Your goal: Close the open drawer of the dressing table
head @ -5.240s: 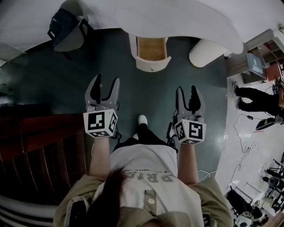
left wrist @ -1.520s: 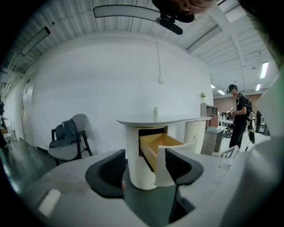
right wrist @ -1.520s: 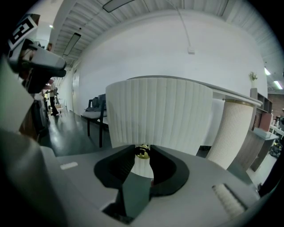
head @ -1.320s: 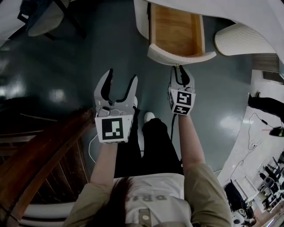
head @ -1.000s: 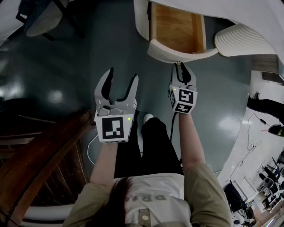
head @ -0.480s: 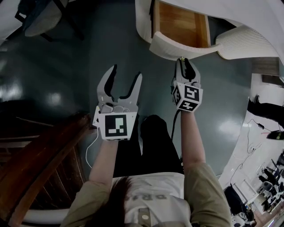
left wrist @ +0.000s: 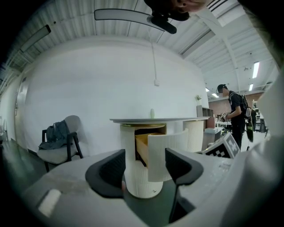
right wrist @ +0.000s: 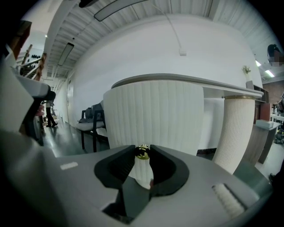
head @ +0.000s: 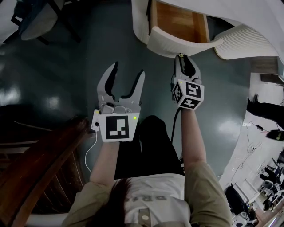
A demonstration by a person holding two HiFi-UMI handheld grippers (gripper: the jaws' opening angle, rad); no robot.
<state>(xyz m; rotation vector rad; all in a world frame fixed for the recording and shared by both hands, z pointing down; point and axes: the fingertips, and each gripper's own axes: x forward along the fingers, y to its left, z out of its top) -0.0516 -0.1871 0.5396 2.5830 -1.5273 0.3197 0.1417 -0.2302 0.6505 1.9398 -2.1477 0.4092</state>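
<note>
The white dressing table (head: 208, 11) has one drawer (head: 177, 44) pulled out, its wooden inside (head: 179, 22) showing from above. My right gripper (head: 182, 56) is at the drawer's curved fluted front (right wrist: 155, 115), shut on the small gold knob (right wrist: 142, 151), which sits pinched between the dark pads. My left gripper (head: 128, 68) hangs open over the dark floor, to the left of the drawer and short of it, with nothing between its fingers. In the left gripper view the drawer (left wrist: 166, 148) stands out from the table's pedestal (left wrist: 133, 177).
A chair (head: 33, 22) with a bag on it stands at the far left. A dark wooden railing (head: 40, 164) runs along my left. A fluted white column (head: 248, 40) stands right of the drawer. A person (left wrist: 235, 111) stands far right. My own leg (head: 155, 142) is below the grippers.
My right gripper, still shut on the knob, has moved toward the table, and less of the drawer's wooden inside shows. The left gripper has drifted forward a little, still open.
</note>
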